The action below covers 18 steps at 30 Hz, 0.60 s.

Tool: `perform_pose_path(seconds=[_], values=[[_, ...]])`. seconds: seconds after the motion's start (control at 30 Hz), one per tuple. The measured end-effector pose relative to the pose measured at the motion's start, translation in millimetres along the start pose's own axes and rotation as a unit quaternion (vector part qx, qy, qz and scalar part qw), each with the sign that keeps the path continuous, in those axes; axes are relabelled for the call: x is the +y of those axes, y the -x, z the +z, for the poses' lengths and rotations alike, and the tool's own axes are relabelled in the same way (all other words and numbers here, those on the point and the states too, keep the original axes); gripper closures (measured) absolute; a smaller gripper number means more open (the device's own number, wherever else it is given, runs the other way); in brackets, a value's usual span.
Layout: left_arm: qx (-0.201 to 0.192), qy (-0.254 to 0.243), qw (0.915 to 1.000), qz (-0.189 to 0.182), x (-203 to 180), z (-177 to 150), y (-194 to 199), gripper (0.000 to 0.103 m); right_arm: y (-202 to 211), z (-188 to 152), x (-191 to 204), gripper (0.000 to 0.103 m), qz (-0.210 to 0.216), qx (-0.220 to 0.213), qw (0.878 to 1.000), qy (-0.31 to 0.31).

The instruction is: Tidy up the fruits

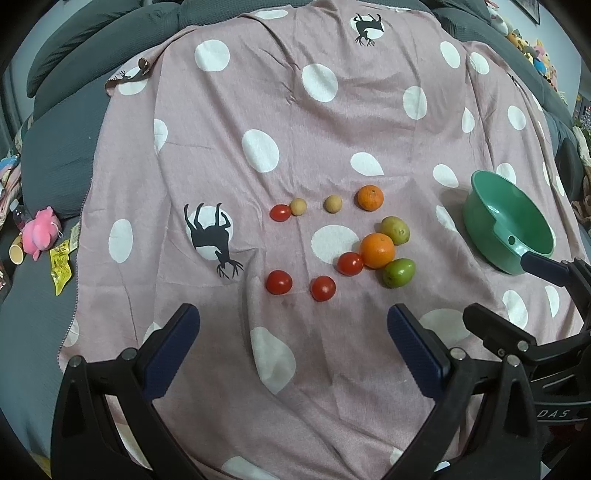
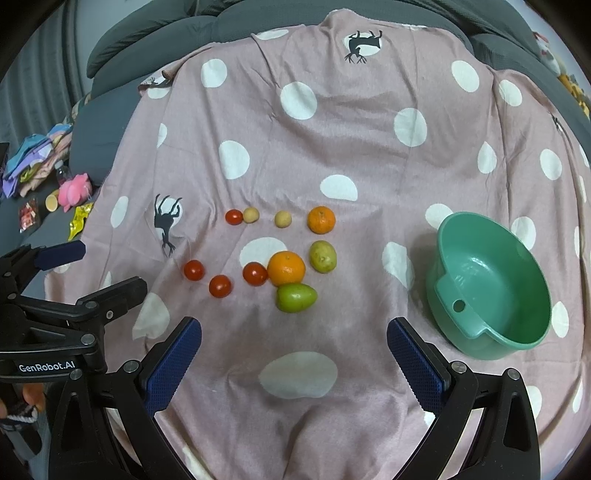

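Fruits lie loose in the middle of a pink dotted blanket (image 2: 332, 122). There are several red tomatoes (image 2: 220, 286), two oranges (image 2: 286, 268) (image 2: 321, 220), two green fruits (image 2: 296, 298) (image 2: 323, 256) and two small tan round fruits (image 2: 283, 219) (image 2: 251, 215). An empty green bowl (image 2: 517, 295) sits tilted to their right. My left gripper (image 1: 293, 317) hovers open near the tomatoes (image 1: 323, 288), holding nothing. My right gripper (image 2: 294, 326) is open and empty just short of the near green fruit. In the left wrist view the bowl (image 1: 480, 206) is at the right.
The blanket covers a grey sofa (image 2: 155, 33) with cushions behind. At the left edge lie a pink plush toy (image 1: 37, 232), a yellow wrapper (image 1: 61, 266), a paper cup (image 1: 16, 253) and a pile of clothes (image 2: 33, 162). More plush toys (image 1: 539, 55) are at the far right.
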State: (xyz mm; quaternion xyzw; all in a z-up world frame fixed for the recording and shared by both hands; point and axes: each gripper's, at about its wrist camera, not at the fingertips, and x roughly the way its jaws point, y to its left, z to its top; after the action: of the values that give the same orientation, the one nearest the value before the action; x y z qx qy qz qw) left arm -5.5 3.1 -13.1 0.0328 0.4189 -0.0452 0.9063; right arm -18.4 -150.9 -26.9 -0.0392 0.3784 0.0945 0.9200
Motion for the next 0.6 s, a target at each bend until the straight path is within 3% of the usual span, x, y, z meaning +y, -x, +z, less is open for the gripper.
perform_pose_path(seconds=[0.1, 0.33, 0.6], values=[[0.008, 0.006, 0.9999, -0.013, 3, 0, -7, 0.001, -7, -1, -3, 0.002, 0.001, 0.007, 1.0, -0.001], [0.03, 0.029, 0.9955, -0.085, 17, -17, -32, 0.002, -29, -8, -9, 0.002, 0.014, 0.039, 0.999, -0.001], [0.036, 0.045, 0.9895, -0.132, 28, -18, -54, 0.011, -61, -13, -22, 0.006, 0.023, 0.075, 0.997, -0.015]])
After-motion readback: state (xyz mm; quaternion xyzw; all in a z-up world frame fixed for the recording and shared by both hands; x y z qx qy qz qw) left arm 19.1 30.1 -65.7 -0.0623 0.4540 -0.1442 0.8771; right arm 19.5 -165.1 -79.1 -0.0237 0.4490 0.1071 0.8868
